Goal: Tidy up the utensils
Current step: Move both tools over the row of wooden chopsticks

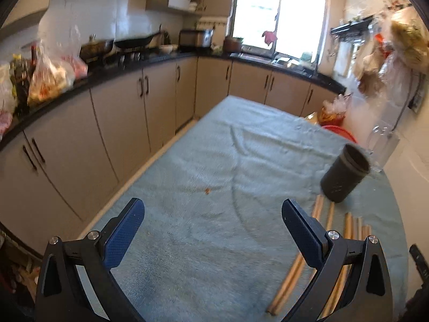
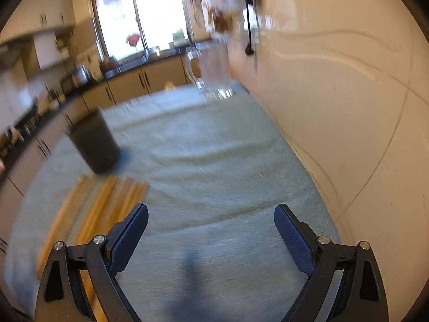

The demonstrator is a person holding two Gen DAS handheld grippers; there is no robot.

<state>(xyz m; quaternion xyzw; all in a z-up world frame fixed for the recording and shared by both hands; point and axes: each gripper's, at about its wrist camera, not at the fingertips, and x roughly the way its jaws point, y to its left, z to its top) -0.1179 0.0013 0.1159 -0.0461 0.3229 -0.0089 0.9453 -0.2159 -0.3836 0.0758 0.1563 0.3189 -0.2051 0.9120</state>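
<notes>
Wooden chopsticks (image 1: 291, 273) lie near, perhaps touching, the dark holder (image 1: 344, 174).

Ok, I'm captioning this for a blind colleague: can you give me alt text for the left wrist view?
The open left gripper hovers empty above a table covered with a pale blue cloth. To its right lie wooden chopsticks in a row, just in front of a dark cylindrical holder. Kitchen cabinets and a bright window fill the background.

Pale wooden chopsticks (image 1: 328, 221) lie on a nubbly, matt teal cloth (image 1: 203, 161) over the bench — the dark holder (image 1: 344, 175) looks matt plastic, the pitcher (image 2: 214, 72) clear glass.
</notes>
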